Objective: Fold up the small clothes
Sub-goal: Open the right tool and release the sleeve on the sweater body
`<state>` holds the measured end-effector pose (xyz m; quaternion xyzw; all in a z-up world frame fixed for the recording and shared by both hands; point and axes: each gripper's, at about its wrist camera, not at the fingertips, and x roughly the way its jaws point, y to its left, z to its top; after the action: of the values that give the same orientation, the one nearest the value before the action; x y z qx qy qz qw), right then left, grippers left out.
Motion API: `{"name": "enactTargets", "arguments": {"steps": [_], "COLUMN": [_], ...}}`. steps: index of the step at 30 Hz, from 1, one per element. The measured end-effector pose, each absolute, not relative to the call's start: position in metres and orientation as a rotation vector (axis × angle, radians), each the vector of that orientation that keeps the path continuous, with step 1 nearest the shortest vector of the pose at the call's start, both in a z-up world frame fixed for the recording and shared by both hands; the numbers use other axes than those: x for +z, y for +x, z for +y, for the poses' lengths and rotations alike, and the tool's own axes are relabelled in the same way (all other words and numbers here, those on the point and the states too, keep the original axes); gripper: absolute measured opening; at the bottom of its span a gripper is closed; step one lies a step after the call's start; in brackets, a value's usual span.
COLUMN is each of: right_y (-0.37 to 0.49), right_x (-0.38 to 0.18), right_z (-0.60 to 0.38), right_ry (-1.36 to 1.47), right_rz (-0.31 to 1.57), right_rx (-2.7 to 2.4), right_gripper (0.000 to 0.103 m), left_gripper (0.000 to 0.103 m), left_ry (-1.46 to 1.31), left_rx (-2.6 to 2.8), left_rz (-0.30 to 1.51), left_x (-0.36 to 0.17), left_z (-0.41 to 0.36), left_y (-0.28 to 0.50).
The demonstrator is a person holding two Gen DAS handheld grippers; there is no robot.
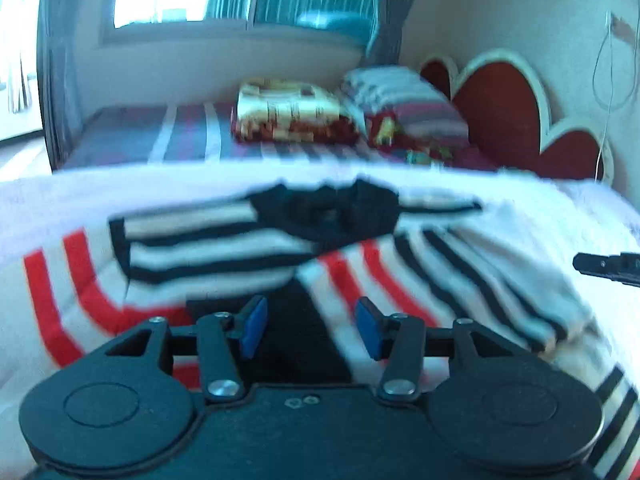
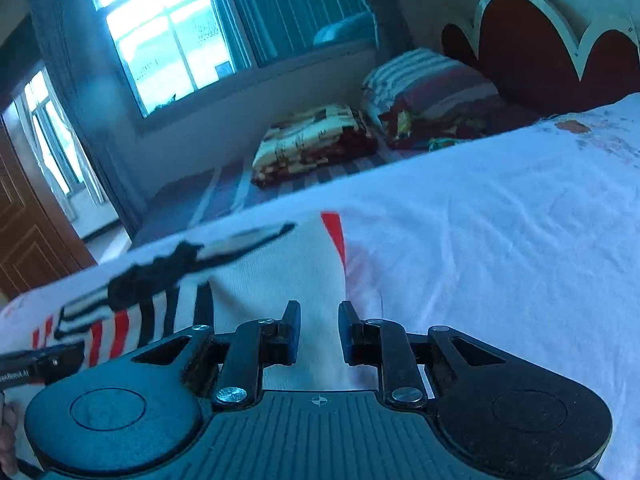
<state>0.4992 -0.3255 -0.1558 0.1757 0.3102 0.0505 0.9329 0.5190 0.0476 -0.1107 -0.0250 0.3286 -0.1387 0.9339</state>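
Observation:
A small white garment (image 1: pixel 224 240) with black and red stripes and a black collar (image 1: pixel 328 212) lies partly folded on a white sheet (image 1: pixel 60 196). My left gripper (image 1: pixel 311 326) is open just above its near part, blue pads (image 1: pixel 254 326) apart, holding nothing. My right gripper (image 2: pixel 319 334) is open over the garment's plain white part (image 2: pixel 280 280), its jaws apart and empty. The garment's black collar (image 2: pixel 156 276) lies to its left. The tip of the right gripper (image 1: pixel 608 266) shows at the right edge of the left wrist view. The left gripper (image 2: pixel 36 364) shows at the left edge of the right wrist view.
Beyond the white sheet (image 2: pixel 500 240) lie a folded patterned blanket (image 1: pixel 292 114), striped pillows (image 1: pixel 404 100) and a red heart-shaped headboard (image 1: pixel 500 112). A window (image 2: pixel 168 36) with curtains is behind. A brown door (image 2: pixel 28 220) stands at the left.

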Motion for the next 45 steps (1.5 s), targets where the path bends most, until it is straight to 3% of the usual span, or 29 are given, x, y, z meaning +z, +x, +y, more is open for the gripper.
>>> {"name": "enactTargets", "arguments": {"steps": [5,7,8,9,10,11,12,19,22,30,31,32,36,39,45], "right_y": [0.57,0.588,0.595,0.599,0.605,0.609,0.608,0.601,0.585,0.492,0.486,0.483,0.476,0.464,0.456], "right_x": [-0.165,-0.172,-0.174,-0.178,-0.183,-0.188,-0.191,-0.199,-0.181,-0.165,-0.173,-0.183,-0.182,-0.168,-0.174], "right_z": [-0.342,-0.349,-0.352,-0.353,-0.354,-0.351,-0.347,-0.345,-0.347,-0.319,-0.313,-0.306,-0.308,-0.306,-0.281], "right_ry": [0.434,0.458,0.459,0.465,0.47,0.445,0.391,0.359,0.315,0.165,0.139,0.092,0.129,0.158,0.033], "right_rz": [0.69,0.711,0.714,0.72,0.742,0.772,0.773,0.734,0.7,0.694,0.72,0.753,0.743,0.689,0.712], "right_rx": [0.143,0.154,0.153,0.166,0.196,0.234,0.233,0.169,0.126,0.314,0.328,0.305,0.253,0.274,0.224], "right_gripper": [0.021,0.038,0.053,0.055,0.054,0.025,0.009,0.015,0.034,0.034,0.031,0.017,0.017,0.017,0.017], "left_gripper": [0.046,0.046,0.048,0.049,0.049,0.049,0.049,0.052,0.053,0.052,0.052,0.053,0.053,0.06,0.064], "left_ry": [-0.047,-0.037,-0.036,-0.037,-0.039,-0.041,-0.04,0.001,0.006,0.027,0.036,0.041,0.05,0.056,0.012], "left_rx": [-0.206,-0.167,-0.154,-0.146,-0.145,-0.142,-0.137,-0.049,-0.043,-0.077,-0.072,-0.065,-0.044,-0.084,-0.076], "left_rz": [0.7,0.708,0.712,0.717,0.714,0.706,0.7,0.697,0.715,0.658,0.683,0.694,0.688,0.655,0.698], "left_x": [-0.116,-0.12,-0.122,-0.124,-0.126,-0.128,-0.128,-0.129,-0.123,-0.112,-0.119,-0.125,-0.119,-0.114,-0.123], "left_z": [0.036,0.038,0.04,0.042,0.043,0.044,0.044,0.042,0.043,0.034,0.032,0.032,0.03,0.024,0.029], "left_y": [0.542,0.545,0.546,0.547,0.547,0.546,0.545,0.546,0.547,0.503,0.503,0.503,0.498,0.485,0.484]}}
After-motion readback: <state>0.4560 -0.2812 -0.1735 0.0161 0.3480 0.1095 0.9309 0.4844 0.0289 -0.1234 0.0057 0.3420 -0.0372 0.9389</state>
